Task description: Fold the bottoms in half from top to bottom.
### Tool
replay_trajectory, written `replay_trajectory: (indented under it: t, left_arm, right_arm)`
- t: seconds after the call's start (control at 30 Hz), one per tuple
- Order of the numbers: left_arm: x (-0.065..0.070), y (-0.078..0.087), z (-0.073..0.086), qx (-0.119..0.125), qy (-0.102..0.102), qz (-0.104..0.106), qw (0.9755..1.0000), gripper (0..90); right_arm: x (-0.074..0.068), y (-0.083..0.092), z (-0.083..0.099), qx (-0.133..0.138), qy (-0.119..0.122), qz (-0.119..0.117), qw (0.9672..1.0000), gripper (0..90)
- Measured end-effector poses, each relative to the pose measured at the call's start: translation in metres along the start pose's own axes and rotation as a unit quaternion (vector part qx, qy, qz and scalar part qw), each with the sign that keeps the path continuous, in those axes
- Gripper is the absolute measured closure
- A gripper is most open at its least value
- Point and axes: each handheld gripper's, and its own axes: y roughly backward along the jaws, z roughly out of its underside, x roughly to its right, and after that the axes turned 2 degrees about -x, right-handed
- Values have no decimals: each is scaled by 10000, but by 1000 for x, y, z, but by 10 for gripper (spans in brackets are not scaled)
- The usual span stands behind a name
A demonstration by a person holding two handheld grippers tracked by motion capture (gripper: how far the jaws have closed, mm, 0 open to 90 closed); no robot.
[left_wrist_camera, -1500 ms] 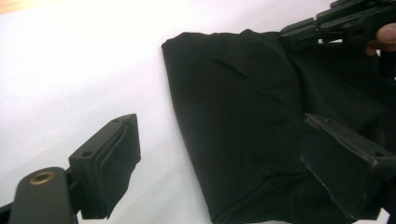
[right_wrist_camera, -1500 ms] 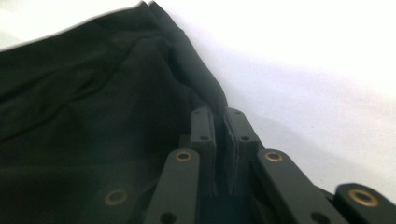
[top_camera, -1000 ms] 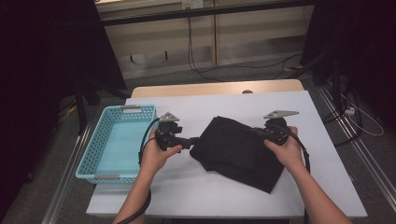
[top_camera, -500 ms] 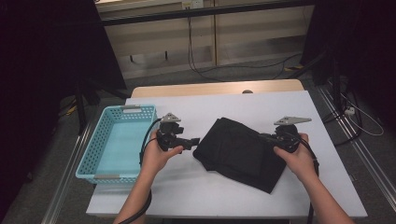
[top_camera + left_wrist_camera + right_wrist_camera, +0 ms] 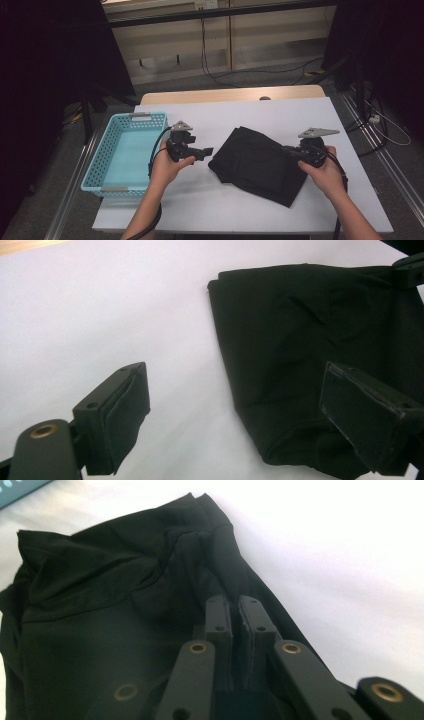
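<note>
**Right jaws pinched on the black garment, left jaws wide and empty**

High view: The folded black garment (image 5: 257, 164) lay on the white counter (image 5: 240, 210) between the two grippers. The left gripper (image 5: 206, 151), held in the person's left hand (image 5: 167, 167), pointed its jaws toward the garment's near corner and stood just beside it, not touching. The right gripper (image 5: 290, 151), in the right hand (image 5: 325, 172), met the garment's opposite edge, its jaws lost against the dark cloth. A light blue basket (image 5: 107, 172) sat behind the left gripper, on the side away from the garment.

Left gripper view: The jaws of the left gripper (image 5: 240, 410) stood wide apart with nothing between the pads but bare counter (image 5: 100, 305). The garment (image 5: 310, 340) lay ahead of them and toward the right-hand jaw, which overlapped its lower edge in the picture; whether that jaw touched the cloth could not be told. A rounded fold formed the garment's corner nearest the gap.

Right gripper view: The jaws of the right gripper (image 5: 235, 625) were closed almost pad to pad, with a fold of the garment (image 5: 100, 590) gathered at their tips and creases running out from the pinch. Most of the cloth spread ahead and to the left of the jaws; white counter (image 5: 350, 555) lay to their right.
</note>
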Motion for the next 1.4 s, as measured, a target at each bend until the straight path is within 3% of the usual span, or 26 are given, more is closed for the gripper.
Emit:
replay_trajectory:
  t: [1.4]
  left_arm:
    - [4, -2, 0, -35, -39, -17, 10000, 127]
  right_arm:
    - [14, 34, 28, -96, -129, 205, 9997, 836]
